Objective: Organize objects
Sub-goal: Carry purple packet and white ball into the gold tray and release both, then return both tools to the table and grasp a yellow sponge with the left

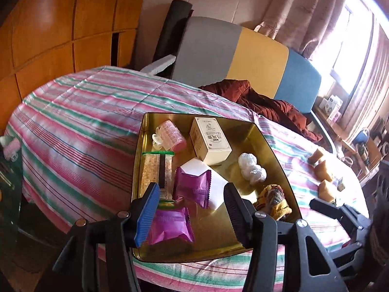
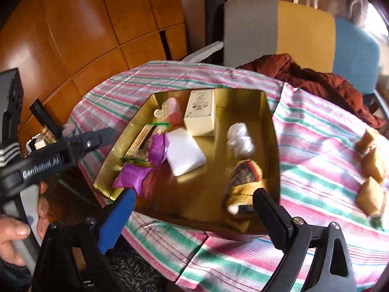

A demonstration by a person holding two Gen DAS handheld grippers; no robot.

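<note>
A gold tin tray (image 1: 272, 150) (image 2: 272, 131) sits on the striped tablecloth. It holds two purple snack packets (image 1: 192, 187) (image 2: 133, 177), a white box (image 1: 211, 141) (image 2: 200, 114), a white pad (image 2: 184, 153), a pink roller (image 1: 173, 133), a zip bag of bars (image 1: 155, 170), a white crumpled bag (image 1: 251, 170) (image 2: 239, 135) and a tiger-print cloth (image 1: 272, 199) (image 2: 243, 182). My left gripper (image 1: 192, 211) is open above the tray's near edge, over the packets. My right gripper (image 2: 194, 214) is open at the tray's near rim, beside the cloth.
Three tan pyramid pouches (image 2: 372, 165) (image 1: 323, 170) lie on the tablecloth (image 1: 85, 121) right of the tray. A red-brown jacket (image 1: 267, 104) lies at the back by a grey, yellow and blue chair (image 1: 255, 56). Wooden cabinets (image 1: 60, 24) stand on the left.
</note>
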